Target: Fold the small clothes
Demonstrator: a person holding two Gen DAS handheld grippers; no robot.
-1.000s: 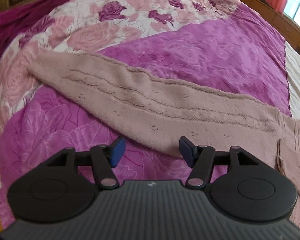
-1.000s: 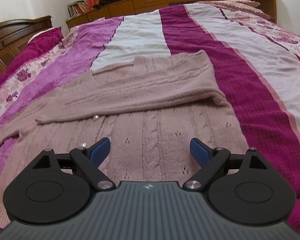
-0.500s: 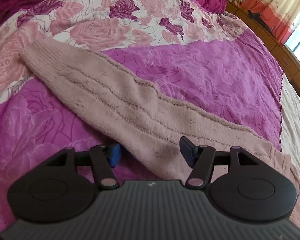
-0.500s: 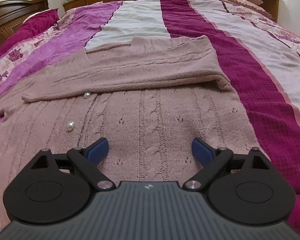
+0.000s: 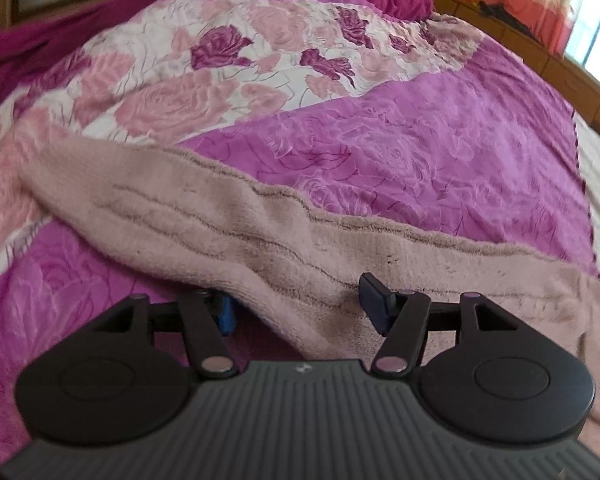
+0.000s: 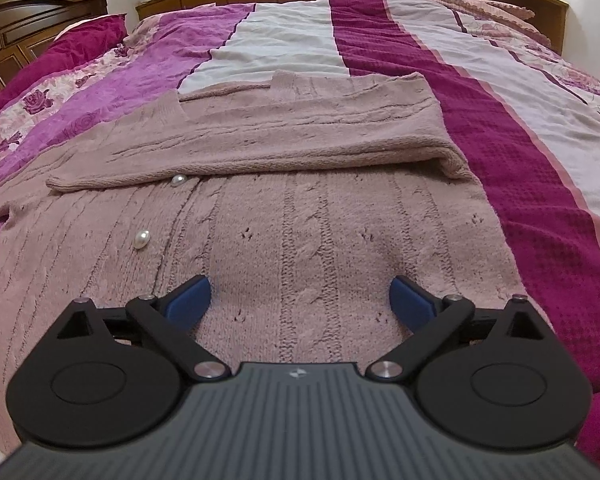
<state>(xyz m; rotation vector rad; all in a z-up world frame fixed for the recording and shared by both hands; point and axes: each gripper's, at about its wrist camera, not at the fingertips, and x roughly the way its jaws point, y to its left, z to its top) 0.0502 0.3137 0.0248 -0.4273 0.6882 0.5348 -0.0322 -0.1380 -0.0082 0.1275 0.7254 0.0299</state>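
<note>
Pink knit cardigan (image 6: pixel 300 248) lay flat on the bed (image 6: pixel 520 128), near its left side, one sleeve already folded across the chest and the other sleeve (image 5: pixel 204 216) stretched out toward the bed's left edge over the floral stripe. Your left gripper (image 5: pixel 296 304) straddled that sleeve with jaws half apart, one pad under its near edge, one on top, not clamped; you needed to bite deeper before closing and carrying it across, in my judgement. Your right gripper (image 6: pixel 300 300) had just been opening and sat released, nothing pinched, low over the body panel — good for pinning it.
</note>
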